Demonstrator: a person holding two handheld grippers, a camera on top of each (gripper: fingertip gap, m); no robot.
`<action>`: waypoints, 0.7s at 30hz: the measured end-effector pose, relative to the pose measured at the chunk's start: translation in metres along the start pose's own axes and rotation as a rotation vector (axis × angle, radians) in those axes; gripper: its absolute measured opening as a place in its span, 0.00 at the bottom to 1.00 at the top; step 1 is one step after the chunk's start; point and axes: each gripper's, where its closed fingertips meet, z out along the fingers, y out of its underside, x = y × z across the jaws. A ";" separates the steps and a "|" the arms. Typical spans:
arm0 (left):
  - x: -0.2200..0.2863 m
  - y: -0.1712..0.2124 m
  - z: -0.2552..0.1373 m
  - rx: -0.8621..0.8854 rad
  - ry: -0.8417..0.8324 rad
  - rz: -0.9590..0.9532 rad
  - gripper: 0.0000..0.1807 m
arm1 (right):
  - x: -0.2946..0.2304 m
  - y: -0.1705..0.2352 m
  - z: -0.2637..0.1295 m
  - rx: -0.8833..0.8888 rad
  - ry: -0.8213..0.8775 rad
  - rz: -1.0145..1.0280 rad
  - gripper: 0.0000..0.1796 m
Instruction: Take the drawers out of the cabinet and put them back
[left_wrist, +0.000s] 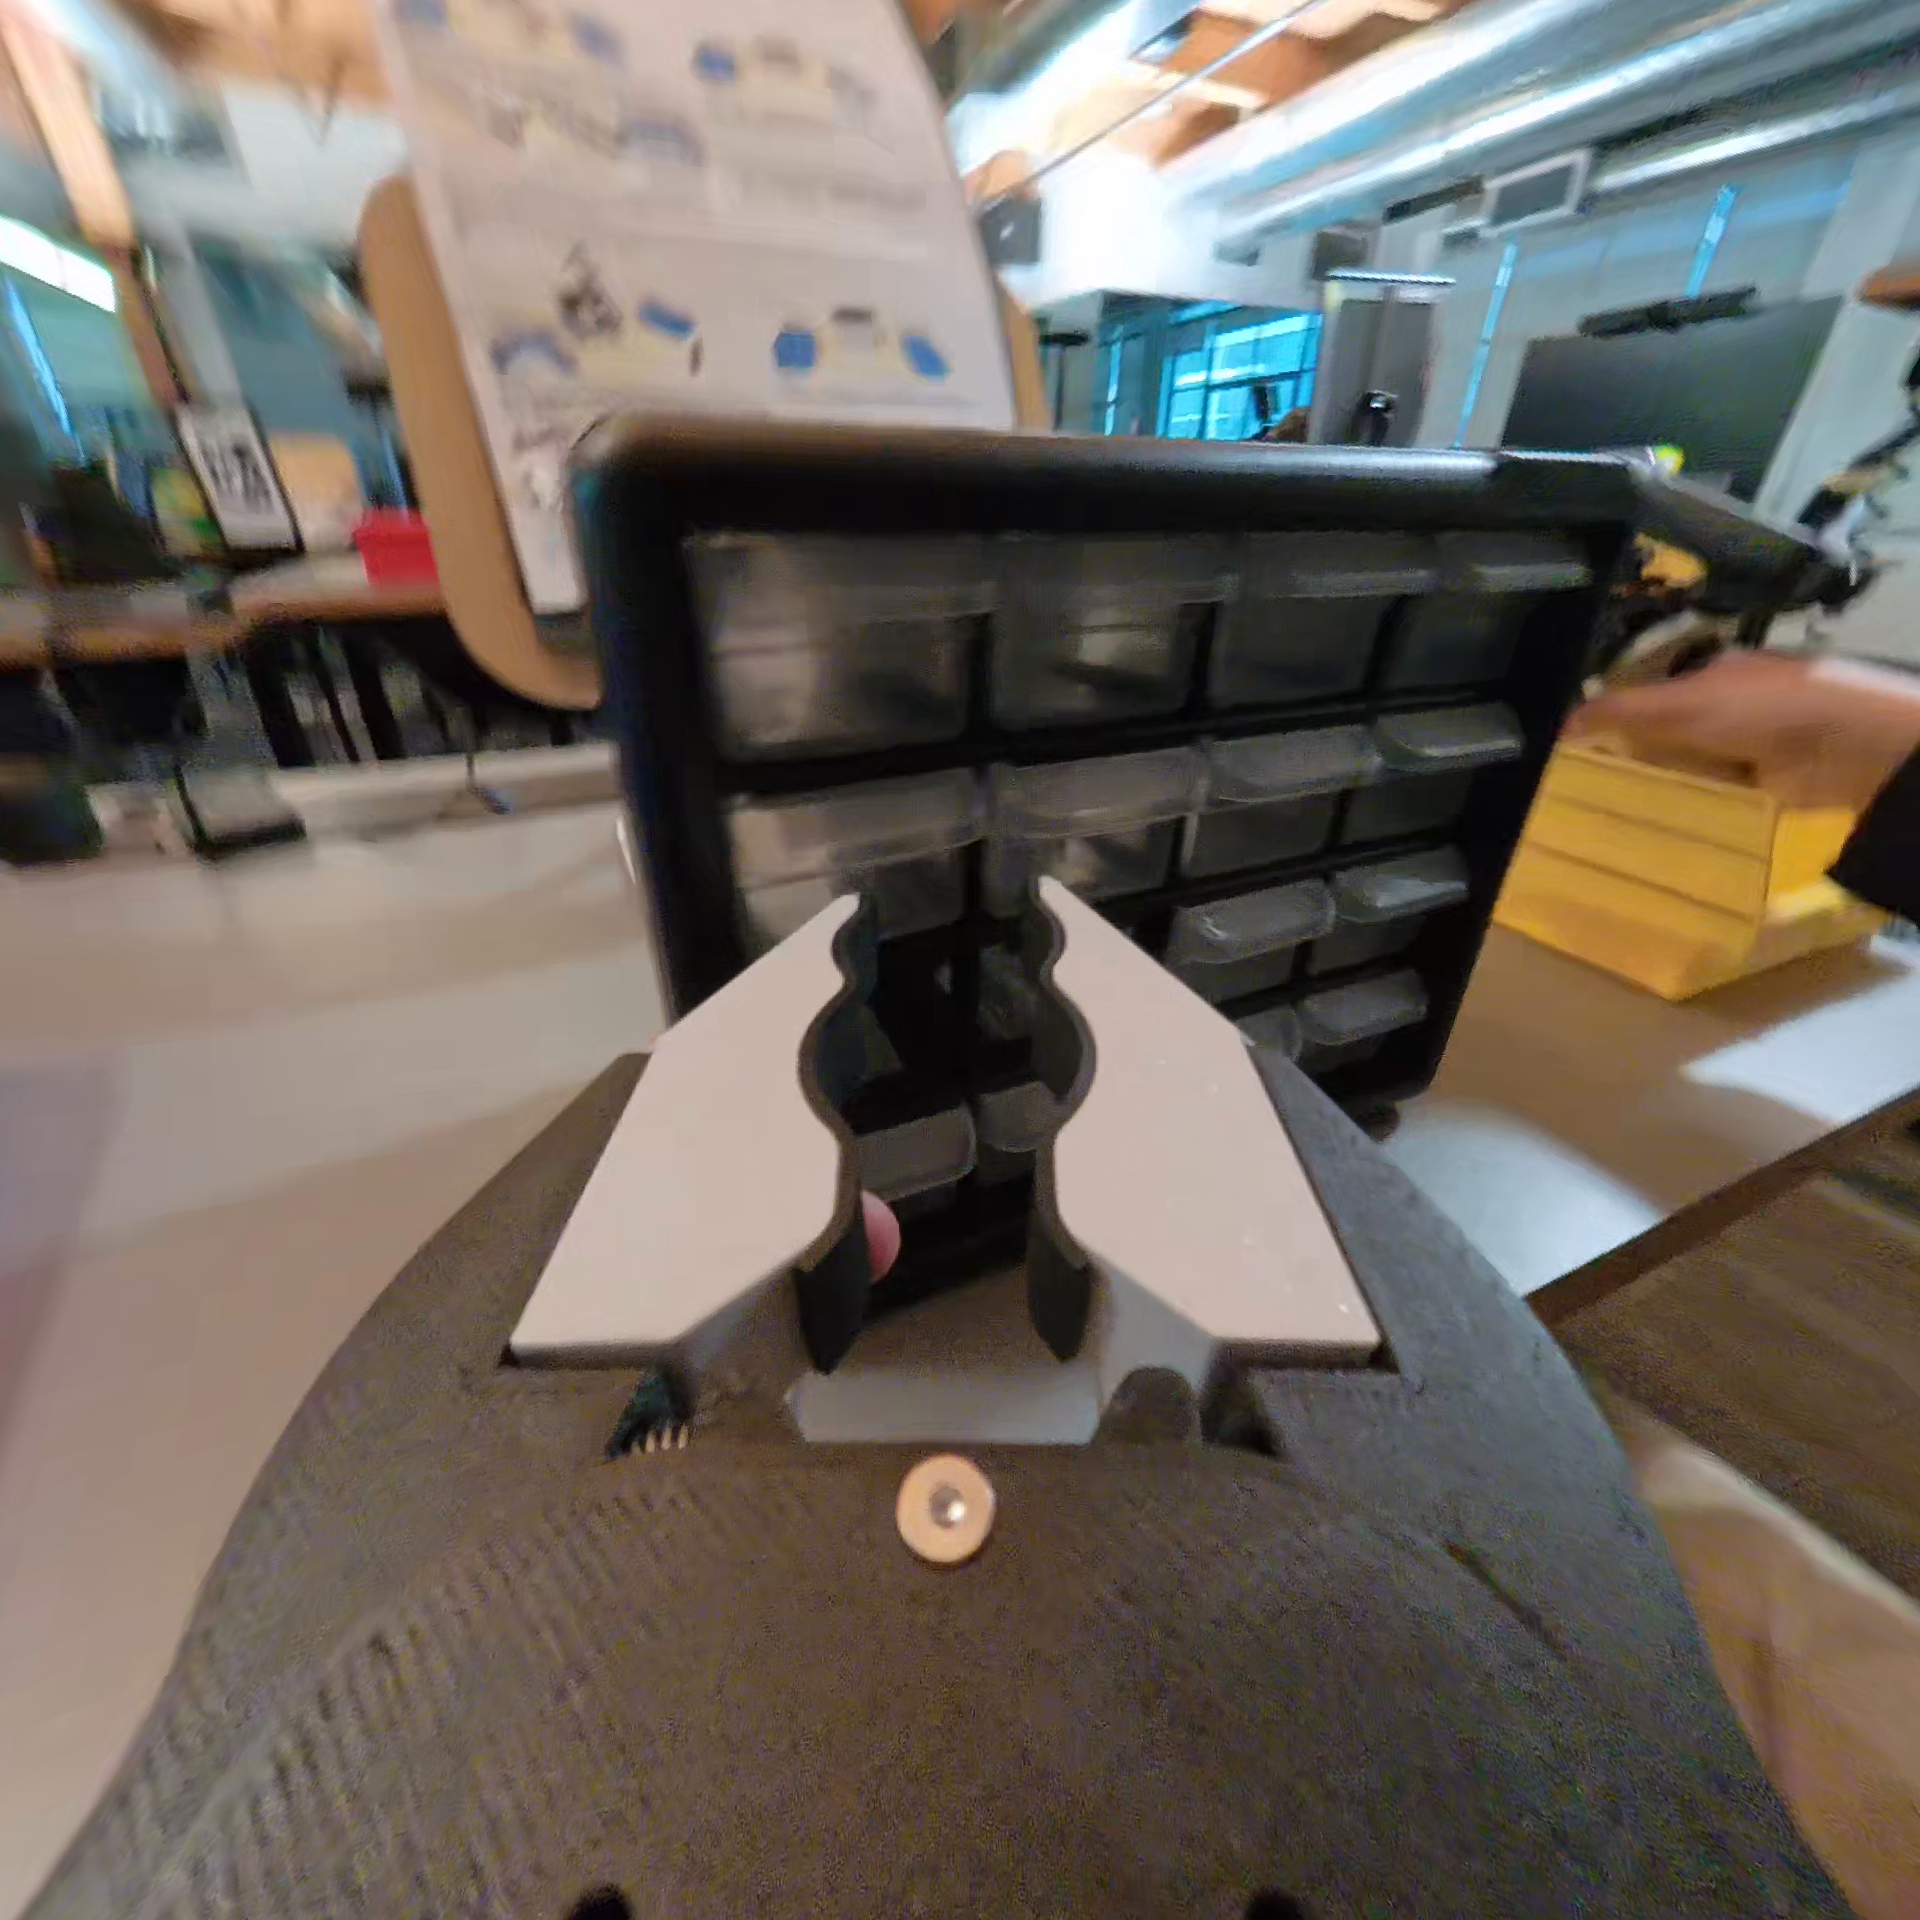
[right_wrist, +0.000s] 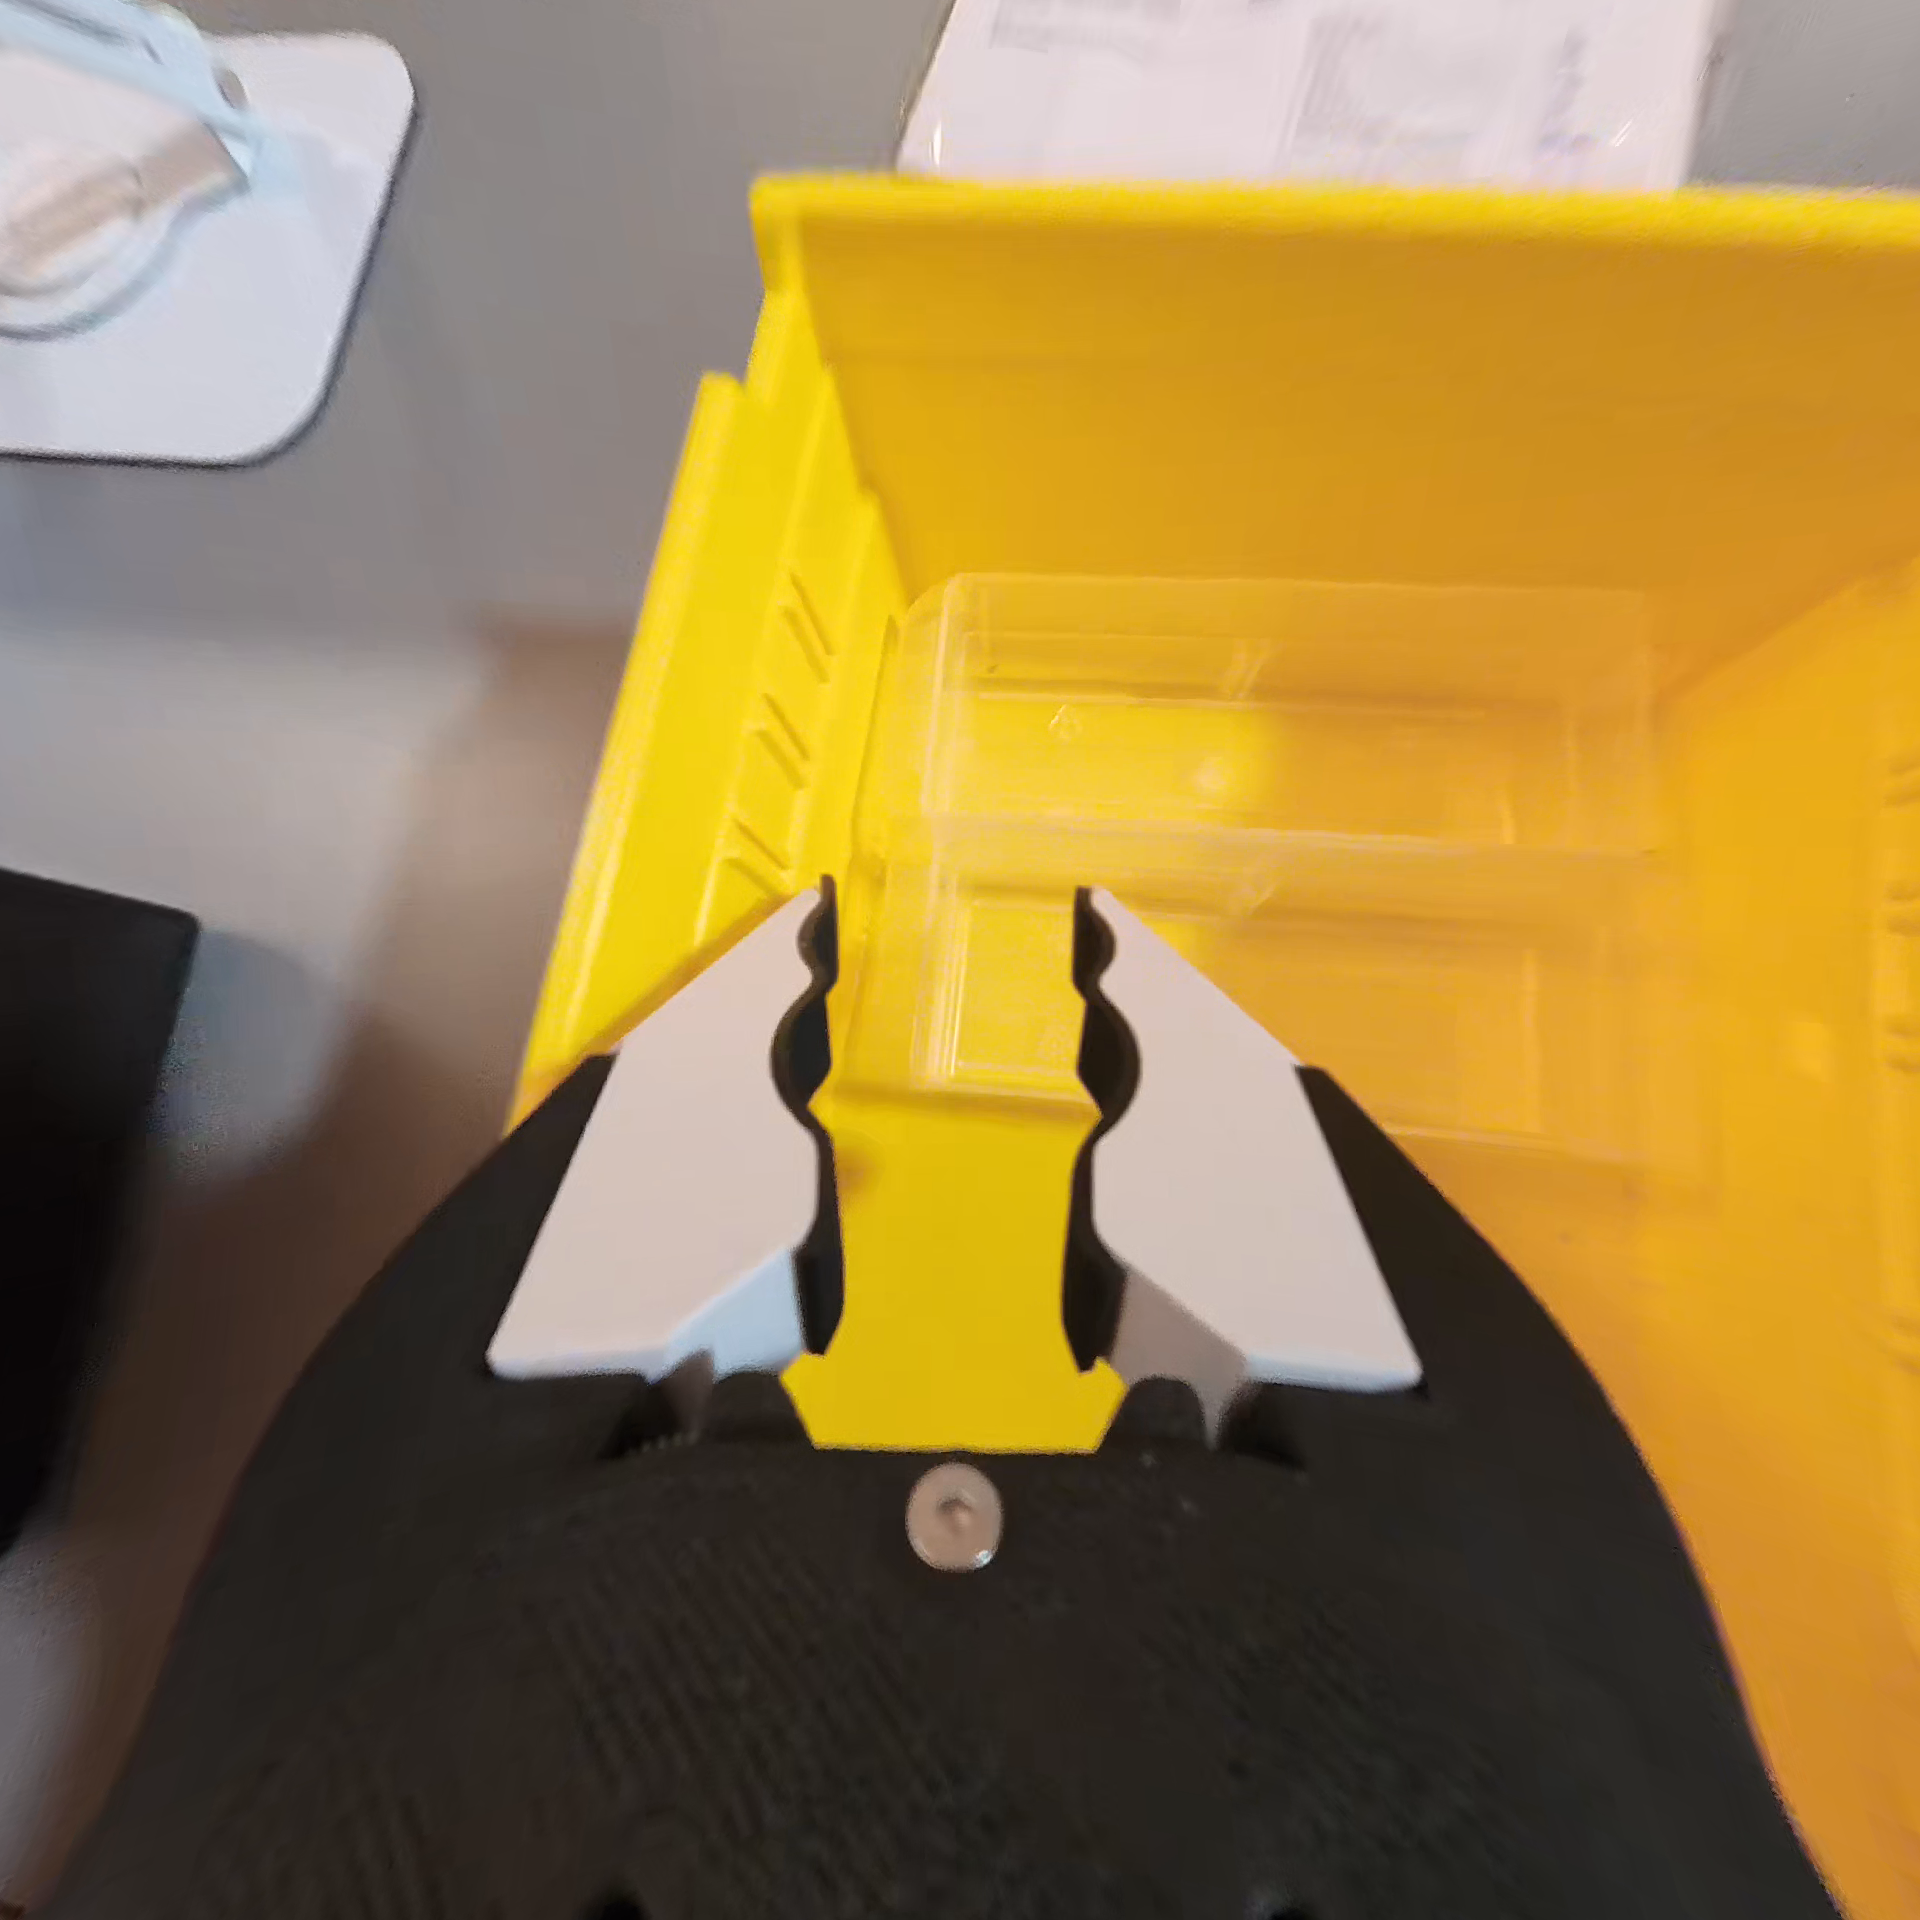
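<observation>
The black cabinet (left_wrist: 1039, 468) with several rows of clear drawers (left_wrist: 852, 644) stands on the table in the left wrist view. My left gripper (left_wrist: 951, 899) is open and empty, close in front of the cabinet's lower left columns; the slots behind its fingers look dark. In the right wrist view my right gripper (right_wrist: 954, 899) is open and empty, over the near left corner of a yellow bin (right_wrist: 1299, 395). Two clear drawers (right_wrist: 1278, 707) (right_wrist: 1247, 987) lie inside the bin. The cabinet's edge (right_wrist: 83, 1039) shows at the left.
The yellow bin (left_wrist: 1662, 883) sits right of the cabinet, with a person's hand (left_wrist: 1766, 727) above it. A chair with a printed sheet (left_wrist: 686, 208) stands behind the cabinet. A white pad (right_wrist: 187, 260) lies on the table left of the bin.
</observation>
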 end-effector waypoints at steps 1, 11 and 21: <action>0.009 -0.002 -0.001 0.017 0.025 0.053 0.14 | 0.001 -0.007 -0.011 0.030 0.008 0.002 0.26; 0.087 0.033 0.015 -0.167 0.284 -0.386 0.20 | -0.142 -0.028 -0.178 0.540 0.112 -0.424 0.21; 0.083 0.045 0.056 -0.203 0.217 -0.760 0.17 | -0.285 0.077 -0.162 0.567 -0.237 -0.625 0.20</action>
